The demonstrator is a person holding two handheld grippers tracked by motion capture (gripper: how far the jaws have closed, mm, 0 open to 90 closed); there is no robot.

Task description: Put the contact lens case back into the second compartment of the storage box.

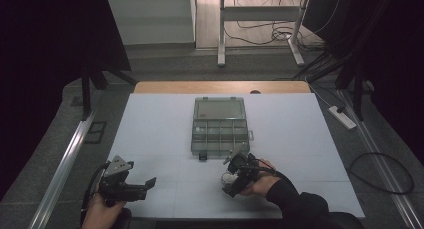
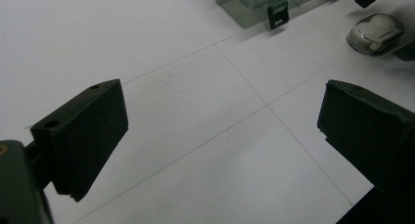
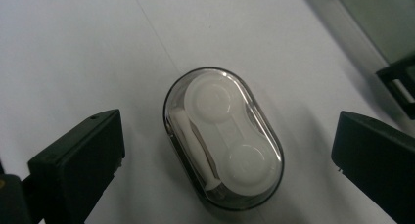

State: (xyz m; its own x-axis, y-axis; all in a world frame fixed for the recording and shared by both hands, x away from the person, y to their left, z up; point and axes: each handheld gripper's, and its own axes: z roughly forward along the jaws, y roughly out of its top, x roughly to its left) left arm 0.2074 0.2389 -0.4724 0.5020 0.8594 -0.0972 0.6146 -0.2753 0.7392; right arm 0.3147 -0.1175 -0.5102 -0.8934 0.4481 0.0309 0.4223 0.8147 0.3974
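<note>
Hovering right gripper spread over clear capsule case holding white pieces

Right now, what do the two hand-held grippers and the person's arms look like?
Both grippers are black. The left gripper carries a grey three-cornered plate on top and trails a black cable; its fingers are blocky black pads with small round holes. The right gripper has a thin red wire on its body. The right arm wears a black sleeve.
</note>
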